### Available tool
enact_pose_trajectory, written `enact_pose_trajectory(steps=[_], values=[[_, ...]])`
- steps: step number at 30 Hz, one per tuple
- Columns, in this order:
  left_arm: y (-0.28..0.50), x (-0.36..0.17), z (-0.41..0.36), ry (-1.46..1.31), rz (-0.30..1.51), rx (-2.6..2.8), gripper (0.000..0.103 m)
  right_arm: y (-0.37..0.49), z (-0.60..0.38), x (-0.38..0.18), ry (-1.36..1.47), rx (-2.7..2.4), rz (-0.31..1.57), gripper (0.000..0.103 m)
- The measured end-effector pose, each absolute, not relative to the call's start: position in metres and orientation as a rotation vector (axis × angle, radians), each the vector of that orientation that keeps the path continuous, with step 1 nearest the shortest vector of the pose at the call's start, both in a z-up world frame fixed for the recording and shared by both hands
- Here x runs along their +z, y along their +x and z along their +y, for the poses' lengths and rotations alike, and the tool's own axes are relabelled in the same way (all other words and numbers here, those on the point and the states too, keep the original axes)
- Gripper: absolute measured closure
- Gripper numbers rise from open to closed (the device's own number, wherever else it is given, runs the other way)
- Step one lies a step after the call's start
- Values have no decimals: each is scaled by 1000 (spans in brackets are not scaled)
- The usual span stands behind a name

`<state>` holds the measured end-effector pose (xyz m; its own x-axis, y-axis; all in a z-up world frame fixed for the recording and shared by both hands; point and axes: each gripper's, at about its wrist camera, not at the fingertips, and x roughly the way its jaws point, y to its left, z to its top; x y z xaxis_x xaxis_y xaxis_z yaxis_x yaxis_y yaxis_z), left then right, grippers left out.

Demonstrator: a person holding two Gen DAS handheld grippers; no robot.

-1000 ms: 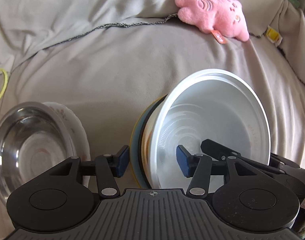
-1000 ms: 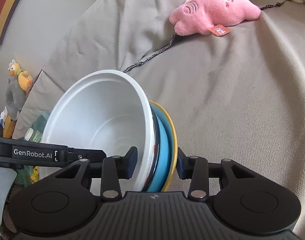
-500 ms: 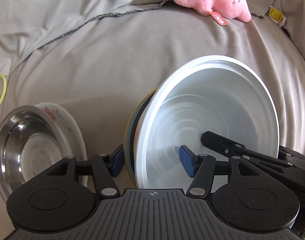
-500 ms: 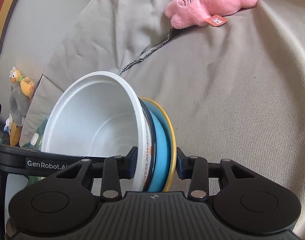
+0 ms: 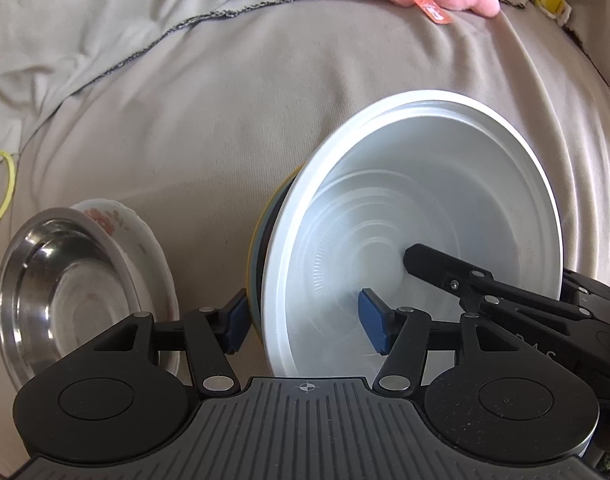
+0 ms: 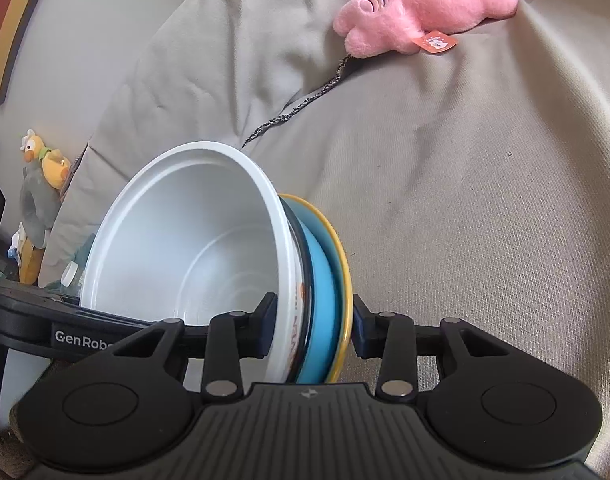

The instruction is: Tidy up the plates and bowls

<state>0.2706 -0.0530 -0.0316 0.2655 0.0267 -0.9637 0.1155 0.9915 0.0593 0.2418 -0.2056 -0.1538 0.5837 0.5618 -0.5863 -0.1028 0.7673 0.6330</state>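
released by the left gripper point(image 5: 305, 322), the white bowl point(image 5: 445, 208) sits loosely inside it.

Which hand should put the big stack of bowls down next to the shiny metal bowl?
Probably the right. The right gripper is shut on the tilted stack. The left gripper straddles the stack's edge with open jaws, so it carries nothing. The metal bowl lies off to that side.
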Motion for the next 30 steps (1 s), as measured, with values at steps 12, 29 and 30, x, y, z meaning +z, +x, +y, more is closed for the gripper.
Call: enact_pose_trajectory(steps=[12,29,30], values=[[271,-35,-52,125,1306,-78,41,241,-205,-153,579,413,866,65],[271,-38,-47,102,1297,-80,41,245,-208,-154,588,415,879,65],[271,-37,-49,111,1294,-82,42,247,-209,-154,594,414,885,65]])
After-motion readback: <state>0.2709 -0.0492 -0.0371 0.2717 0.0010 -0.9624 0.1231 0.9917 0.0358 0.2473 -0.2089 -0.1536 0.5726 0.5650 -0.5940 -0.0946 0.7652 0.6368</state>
